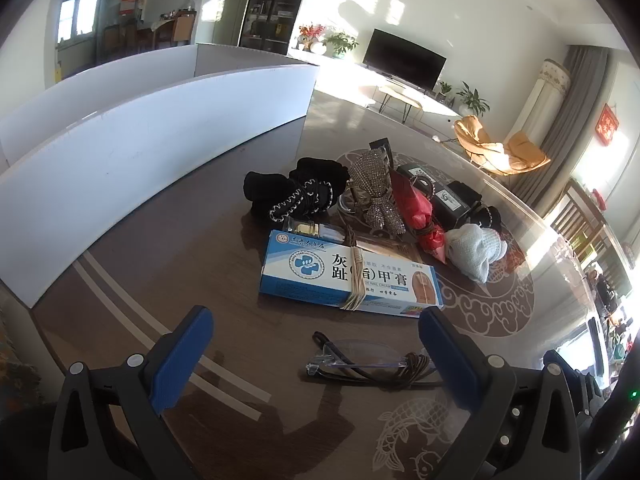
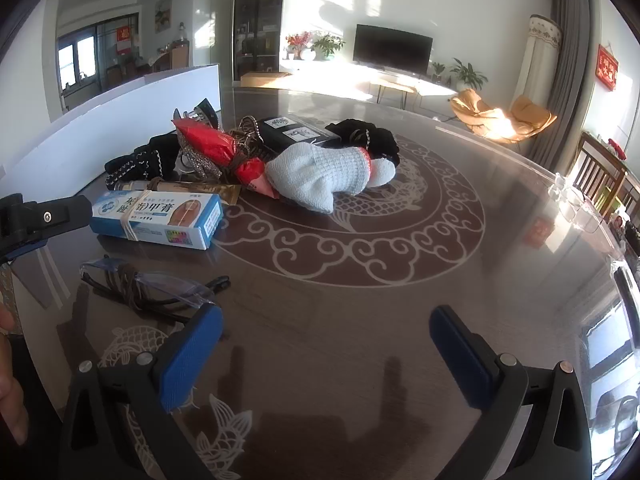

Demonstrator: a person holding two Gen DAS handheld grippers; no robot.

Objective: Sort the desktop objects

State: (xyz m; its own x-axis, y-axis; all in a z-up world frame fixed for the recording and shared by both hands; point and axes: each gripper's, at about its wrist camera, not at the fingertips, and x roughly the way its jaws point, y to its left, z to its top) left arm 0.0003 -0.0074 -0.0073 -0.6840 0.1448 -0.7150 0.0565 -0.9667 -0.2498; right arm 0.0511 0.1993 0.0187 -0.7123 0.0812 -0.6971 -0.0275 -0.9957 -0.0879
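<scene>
A pile of objects lies on the dark patterned table (image 2: 360,320). A blue and white cream box (image 1: 348,276) (image 2: 156,216) with a straw tie sits nearest. Behind it are a black knitted piece (image 1: 296,196), a rhinestone bear (image 1: 372,192), a red packet (image 1: 416,204) (image 2: 208,140), a black box (image 1: 452,196) (image 2: 292,132) and a white knitted glove (image 1: 476,252) (image 2: 320,176). Clear glasses with a brown cord (image 1: 360,360) (image 2: 148,288) lie just ahead of my left gripper (image 1: 316,356), which is open and empty. My right gripper (image 2: 328,344) is open over bare table, right of the glasses.
White partition boards (image 1: 160,120) (image 2: 120,112) stand along the table's left side. The table's glass edge (image 2: 576,204) curves round at the right, with chairs beyond. Part of the left gripper (image 2: 40,220) and a hand (image 2: 8,380) show at the right wrist view's left edge.
</scene>
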